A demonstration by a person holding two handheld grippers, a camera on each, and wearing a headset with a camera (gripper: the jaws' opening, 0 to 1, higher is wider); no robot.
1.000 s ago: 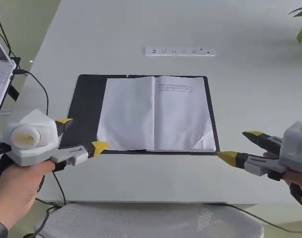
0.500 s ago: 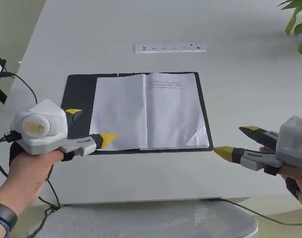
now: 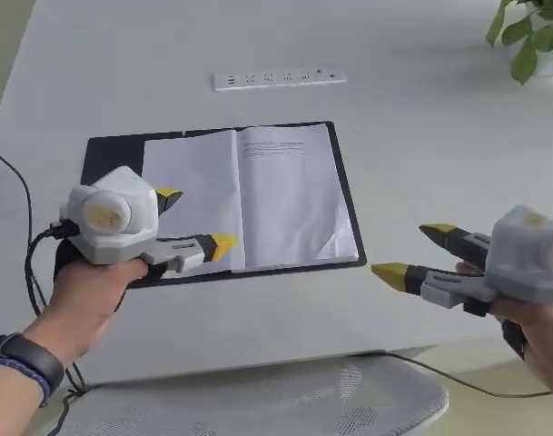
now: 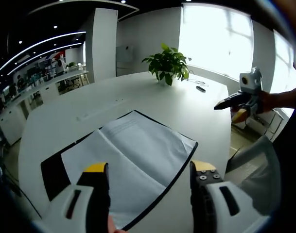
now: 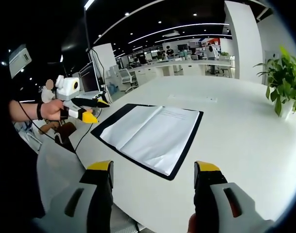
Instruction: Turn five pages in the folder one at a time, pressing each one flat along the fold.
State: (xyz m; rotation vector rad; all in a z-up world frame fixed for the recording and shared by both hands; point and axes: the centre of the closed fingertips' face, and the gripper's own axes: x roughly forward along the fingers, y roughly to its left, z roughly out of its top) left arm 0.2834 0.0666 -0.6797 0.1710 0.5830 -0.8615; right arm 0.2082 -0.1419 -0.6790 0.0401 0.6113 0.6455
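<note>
A black folder (image 3: 108, 153) lies open on the white table, white pages spread on both sides of the fold (image 3: 241, 200). The right page's near corner is dog-eared (image 3: 343, 240). My left gripper (image 3: 196, 221) hovers open over the folder's near left part, yellow tips apart. My right gripper (image 3: 415, 252) is open, held off to the right of the folder near the table's front edge, holding nothing. The folder (image 4: 133, 150) lies beyond the left jaws in the left gripper view, and the folder (image 5: 150, 133) sits ahead of the right jaws in the right gripper view.
A white power strip (image 3: 278, 79) lies on the table behind the folder. A potted plant (image 3: 526, 36) stands at the far right. A black cable (image 3: 22, 227) trails off the table's left side. A grey chair back (image 3: 258, 400) sits below the front edge.
The head camera has swung right, shifting the scene left. My left gripper has moved in over the folder's near left part. The right gripper stays open beside the folder.
</note>
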